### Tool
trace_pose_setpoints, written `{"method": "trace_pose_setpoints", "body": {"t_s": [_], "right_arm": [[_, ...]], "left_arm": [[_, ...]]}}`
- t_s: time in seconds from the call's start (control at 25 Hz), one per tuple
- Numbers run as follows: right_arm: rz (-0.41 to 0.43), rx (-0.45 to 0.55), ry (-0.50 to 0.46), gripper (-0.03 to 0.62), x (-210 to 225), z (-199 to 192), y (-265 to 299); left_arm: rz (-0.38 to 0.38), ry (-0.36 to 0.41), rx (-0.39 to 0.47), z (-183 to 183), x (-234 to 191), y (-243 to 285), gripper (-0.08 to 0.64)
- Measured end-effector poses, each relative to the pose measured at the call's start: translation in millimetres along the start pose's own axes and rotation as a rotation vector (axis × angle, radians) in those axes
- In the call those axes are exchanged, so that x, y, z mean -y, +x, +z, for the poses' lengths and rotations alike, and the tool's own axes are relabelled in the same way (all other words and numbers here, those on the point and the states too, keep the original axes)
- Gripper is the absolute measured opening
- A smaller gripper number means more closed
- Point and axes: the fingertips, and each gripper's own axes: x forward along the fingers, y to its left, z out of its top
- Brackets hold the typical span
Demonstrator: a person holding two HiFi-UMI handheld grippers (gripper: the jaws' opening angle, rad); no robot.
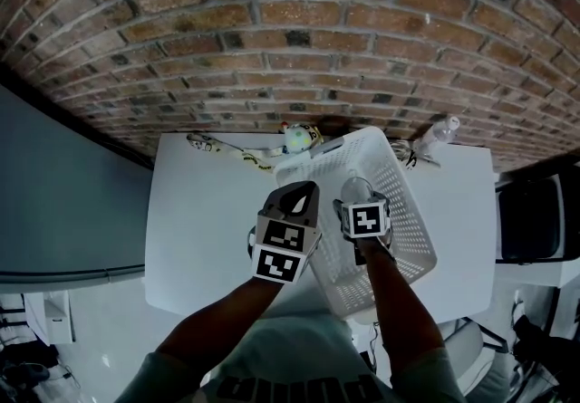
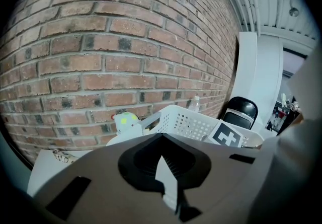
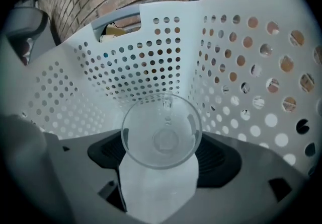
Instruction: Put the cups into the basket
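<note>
Fingers (image 3: 158, 188) of the right gripper (image 3: 161, 165) are clamped on a clear cup (image 3: 161, 131), which is seen end-on in the right gripper view. The cup is held inside the white basket (image 3: 151, 67), with the holed walls rising around it on three sides. From the head view this gripper (image 1: 364, 215) and its cup (image 1: 356, 188) sit over the middle of the basket (image 1: 412, 211).

The left gripper (image 2: 164, 170) has its fingers together, and nothing shows between them. It hangs just left of the basket, over the white table (image 1: 199, 229).

Behind the basket's far left corner stands a small white toy (image 1: 297, 137) with yellow-green spots. A clear bottle (image 1: 439, 132) lies beyond the basket's far right corner, against the brick wall (image 1: 290, 30). A black chair (image 2: 240, 112) stands past the basket's right side.
</note>
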Motion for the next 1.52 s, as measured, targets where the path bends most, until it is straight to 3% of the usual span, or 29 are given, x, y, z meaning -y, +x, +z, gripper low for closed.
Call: {"method": "trace_pose_setpoints", "body": {"t_s": [0.4, 0.96, 1.04, 1.12, 1.32, 1.52], "right_arm": [[0.024, 0.025, 0.067, 0.396, -9.0, 4.2, -51.2], [-0.007, 0.298, 0.034, 0.387, -22.5, 27.9, -155.2], [-0.015, 0.346, 0.021, 0.329, -30.2, 29.6, -174.0], [-0.032, 0.398, -0.004, 0.215, -38.7, 32.5, -192.4], [-0.076, 0.466, -0.005, 0.08, -51.8, 24.9, -222.8], [-0.099, 0.5, 0.002, 0.026, -62.2, 7.4, -241.0]], "left_arm": [[-0.017, 0.019, 0.029, 1.8, 9.2, -10.3, 0.003], [-0.042, 0.022, 0.078, 0.3, 27.1, -41.1, 0.003], [-0.044, 0.029, 0.092, 2.3, 30.6, -48.4, 0.003], [-0.051, 0.027, 0.103, 2.1, 34.5, -55.2, 0.003], [-0.07, 0.025, 0.126, -2.2, 43.4, -73.1, 0.003], [-0.08, 0.035, 0.147, -10.2, 48.1, -94.7, 0.003]]}}
